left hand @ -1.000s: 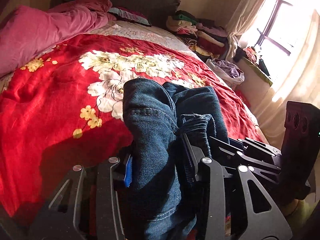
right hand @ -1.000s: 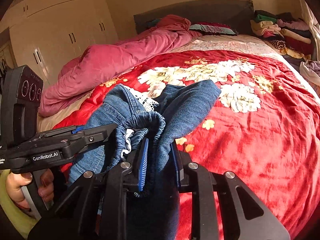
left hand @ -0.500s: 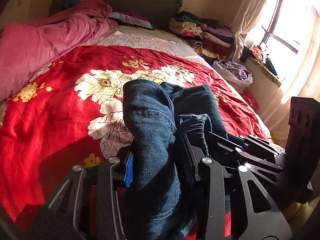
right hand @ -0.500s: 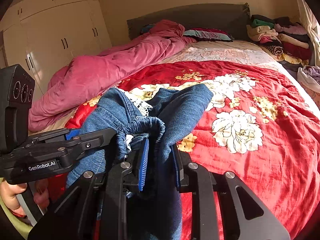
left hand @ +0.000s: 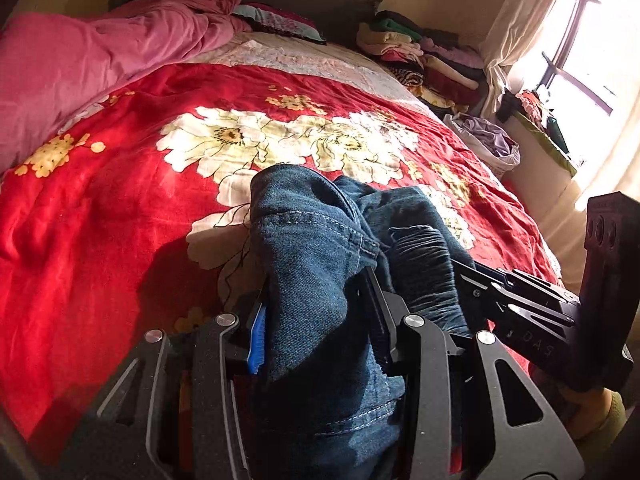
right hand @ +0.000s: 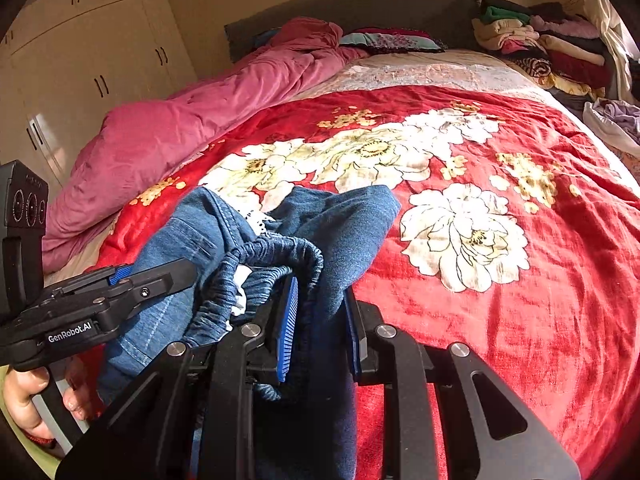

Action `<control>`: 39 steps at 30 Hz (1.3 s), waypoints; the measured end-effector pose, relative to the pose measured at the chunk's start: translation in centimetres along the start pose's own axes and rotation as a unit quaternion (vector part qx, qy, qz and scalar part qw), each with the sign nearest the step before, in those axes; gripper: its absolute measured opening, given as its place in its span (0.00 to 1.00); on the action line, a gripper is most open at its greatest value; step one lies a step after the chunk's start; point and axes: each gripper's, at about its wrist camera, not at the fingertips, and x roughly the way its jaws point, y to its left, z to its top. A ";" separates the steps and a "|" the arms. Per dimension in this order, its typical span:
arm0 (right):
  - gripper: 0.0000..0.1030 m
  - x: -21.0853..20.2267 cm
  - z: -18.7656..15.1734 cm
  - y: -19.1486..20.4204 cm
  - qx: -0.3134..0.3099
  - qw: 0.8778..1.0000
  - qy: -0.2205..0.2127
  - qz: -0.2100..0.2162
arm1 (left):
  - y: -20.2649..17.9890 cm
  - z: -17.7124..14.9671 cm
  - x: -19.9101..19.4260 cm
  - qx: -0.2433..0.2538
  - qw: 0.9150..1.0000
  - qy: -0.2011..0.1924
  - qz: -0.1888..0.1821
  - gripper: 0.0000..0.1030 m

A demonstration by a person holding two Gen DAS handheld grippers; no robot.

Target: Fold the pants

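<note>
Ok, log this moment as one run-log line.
phase: carrying | left gripper: shut on jeans | right gripper: shut on jeans | jeans: bunched, held over red floral blanket | fold: not yet laid out

Blue denim pants [left hand: 316,248]; red blanket [left hand: 100,208] with white flowers.

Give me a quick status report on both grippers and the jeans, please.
Left gripper shut on jeans. Right gripper shut on jeans near elastic waistband. Jeans bunched over red floral blanket. Nothing in the way.

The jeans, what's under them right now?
Under the jeans lies the red flowered blanket. The denim bunch hides the blanket right below it, so whether they touch cannot be seen.
</note>
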 end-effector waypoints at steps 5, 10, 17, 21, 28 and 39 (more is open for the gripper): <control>0.21 0.9 -0.7 -0.9 0.007 1.000 0.022 -0.021 | 1.0 -0.6 0.9 -0.006 1.000 0.010 0.007 0.35; 0.28 2.0 -1.4 -1.4 0.013 0.998 0.042 -0.040 | 1.4 -1.1 1.8 -0.010 1.000 0.020 0.012 0.40; 0.40 2.1 -1.3 -1.7 0.019 0.997 0.047 -0.055 | 1.5 -1.2 1.7 -0.010 1.000 0.020 0.013 0.47; 0.47 1.3 -1.1 -1.7 0.027 0.997 0.040 -0.053 | 1.3 -1.3 1.1 -0.011 1.000 0.018 0.010 0.51; 0.69 -2.3 -0.8 -0.5 0.018 0.998 -0.004 -0.060 | 0.6 -1.1 -1.5 -0.010 1.000 -0.006 0.003 0.63; 0.96 -9.3 -0.7 1.7 -0.007 0.995 -0.077 -0.067 | -0.8 -0.9 -8.1 0.001 0.998 -0.068 0.005 0.91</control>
